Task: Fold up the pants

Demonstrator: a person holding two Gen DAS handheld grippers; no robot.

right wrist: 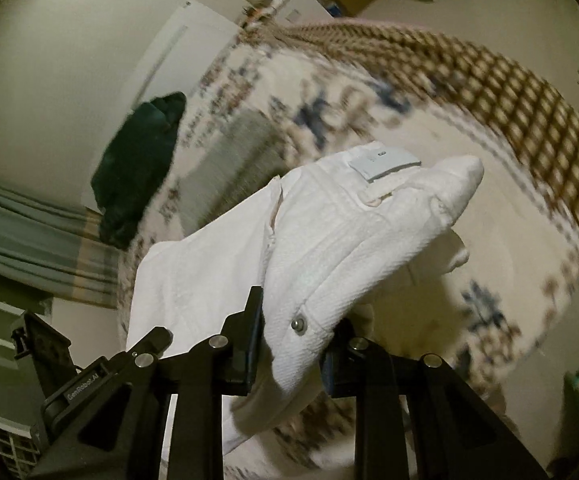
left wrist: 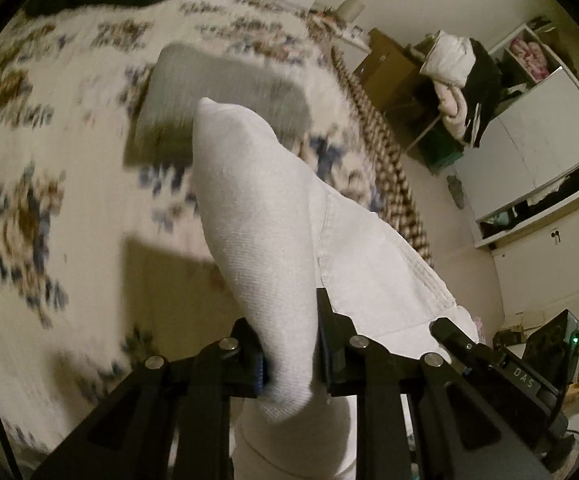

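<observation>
Gripping white pants with both tools, held up in the air above a bed. Left tool is clamped on a bunched fold of the white fabric, fingers pressed against it on both sides, cloth rising up and away from the tips in a rounded peak; more of the pants spills off to the right with a stitched seam visible. Right tool is clamped on the waistband end of the pants, a metal rivet just above the grip, a grey label patch and a belt loop near the top edge; rest of the garment hangs down left and below the tool. Bed has a floral bedspread, cream with blue and brown flowers, heavily motion-blurred in both views. Folded grey cloth lies on the bedspread beyond the pants, also seen in the right view. Dark green garment sits at the far edge of the bed near the wall. Checkered brown-and-cream blanket runs along the bed's side. Left view background: white cabinet with open shelves, pile of clothes on a rack, cardboard boxes. Right view shows a striped curtain at left.
</observation>
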